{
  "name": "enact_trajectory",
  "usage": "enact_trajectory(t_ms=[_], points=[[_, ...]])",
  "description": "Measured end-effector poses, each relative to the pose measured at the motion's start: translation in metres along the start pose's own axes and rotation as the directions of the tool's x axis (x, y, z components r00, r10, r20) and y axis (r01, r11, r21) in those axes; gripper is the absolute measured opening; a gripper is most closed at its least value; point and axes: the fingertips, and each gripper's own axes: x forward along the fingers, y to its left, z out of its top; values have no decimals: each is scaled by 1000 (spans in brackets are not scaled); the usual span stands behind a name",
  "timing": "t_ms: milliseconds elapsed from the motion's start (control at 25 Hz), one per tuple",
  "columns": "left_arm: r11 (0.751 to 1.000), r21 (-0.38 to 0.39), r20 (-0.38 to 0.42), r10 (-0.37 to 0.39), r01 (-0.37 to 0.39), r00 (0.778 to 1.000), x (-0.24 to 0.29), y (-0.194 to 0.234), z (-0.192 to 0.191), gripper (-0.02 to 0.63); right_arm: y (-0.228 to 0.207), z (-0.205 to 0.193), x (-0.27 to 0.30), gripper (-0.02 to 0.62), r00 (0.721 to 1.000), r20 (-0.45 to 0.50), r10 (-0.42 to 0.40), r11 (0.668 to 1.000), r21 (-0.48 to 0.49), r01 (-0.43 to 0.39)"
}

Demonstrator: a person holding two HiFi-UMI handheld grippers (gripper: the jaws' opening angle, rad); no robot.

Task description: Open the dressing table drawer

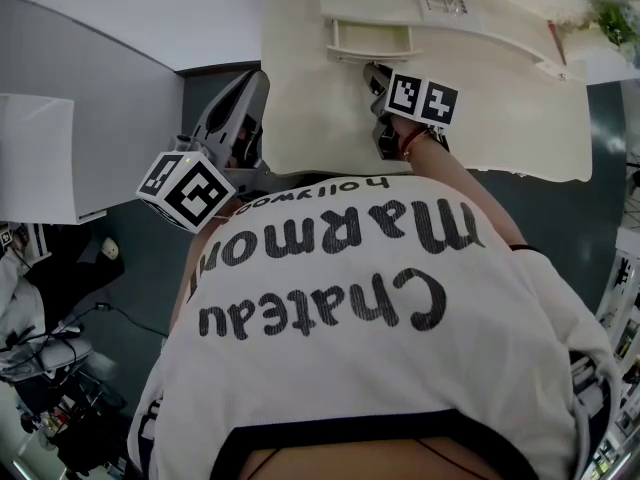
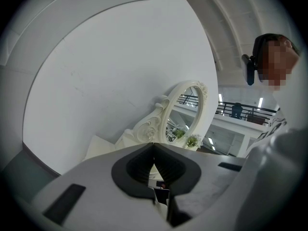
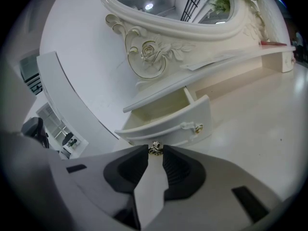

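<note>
The drawer (image 3: 168,129) is dead ahead of the right gripper (image 3: 155,151), front crosswise, knob (image 3: 154,147) pinched in its tips, so I'd pull straight back; left gripper (image 2: 152,146) closed, empty, off aside.

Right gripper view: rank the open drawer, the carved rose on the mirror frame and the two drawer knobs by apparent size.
1. drawer
2. carved rose
3. nearer knob and farther knob: these look much alike. One sits closer to the camera, so I would not rank them against each other.
</note>
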Motion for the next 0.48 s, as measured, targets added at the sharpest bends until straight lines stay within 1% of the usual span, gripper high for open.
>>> enact_trajectory(t_ms=[480], points=[[1000,0,0,-2,2,1000,4,-2,-1,22,3,-6,-4,107,1000,-5,0,1000,3,0]])
